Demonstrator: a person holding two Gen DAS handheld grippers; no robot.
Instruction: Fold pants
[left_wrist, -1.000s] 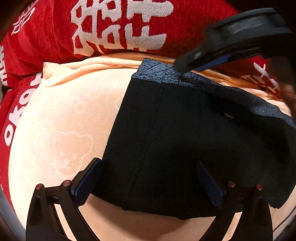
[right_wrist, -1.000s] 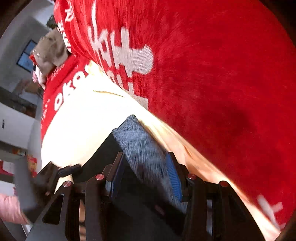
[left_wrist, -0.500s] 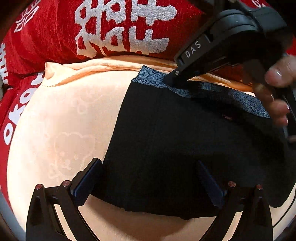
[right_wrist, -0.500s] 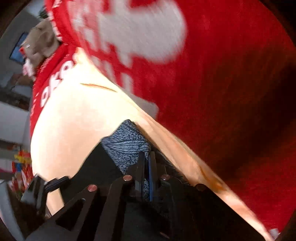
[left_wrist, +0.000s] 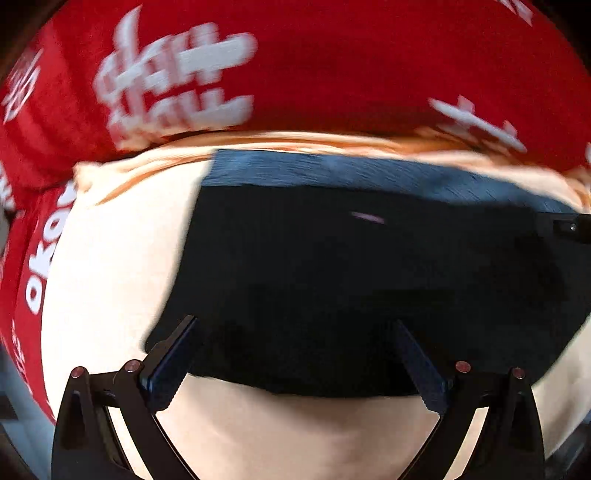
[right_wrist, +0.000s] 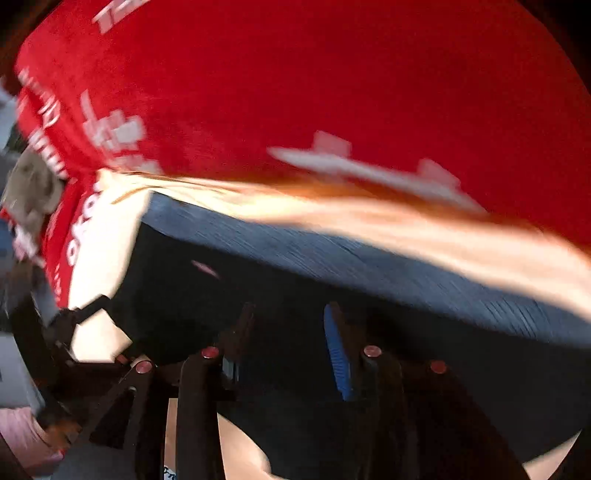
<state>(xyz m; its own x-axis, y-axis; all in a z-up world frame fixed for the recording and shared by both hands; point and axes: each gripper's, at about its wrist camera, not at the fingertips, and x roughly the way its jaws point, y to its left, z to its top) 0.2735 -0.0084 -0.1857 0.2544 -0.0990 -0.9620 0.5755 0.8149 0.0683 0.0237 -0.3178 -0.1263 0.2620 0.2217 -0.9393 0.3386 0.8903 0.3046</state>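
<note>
A: Item one, the pants (left_wrist: 369, 280); black, already folded into a squat block; lying flat on the cream cloth (left_wrist: 110, 258) across the middle of the left wrist view, from centre out to the right edge.

B: Orientation?

A: The grey-blue waistband (left_wrist: 369, 173) runs along the top edge of the block, so the waist end faces the upper part of the frame, toward the red blanket (left_wrist: 332, 74); the long axis lies left to right, and the folded edge faces the bottom of the frame. Probably spread flat like this so the next fold can be made crosswise; that is a guess.

B: Item two, the claws?

A: Left gripper (left_wrist: 295, 369); jaws spread wide at the bottom of the frame, straddling the near edge of the pants, pads not pressing on the fabric; it has hold of nothing. Right gripper (right_wrist: 288, 354); low in the right wrist view over the black fabric, jaws opening, a clear gap between them; the cloth lies beneath, not pinched as far as the blur allows.

B: Surroundings?

A: The cream cloth sits under the pants; the red blanket with white lettering fills the upper half of both views.
</note>
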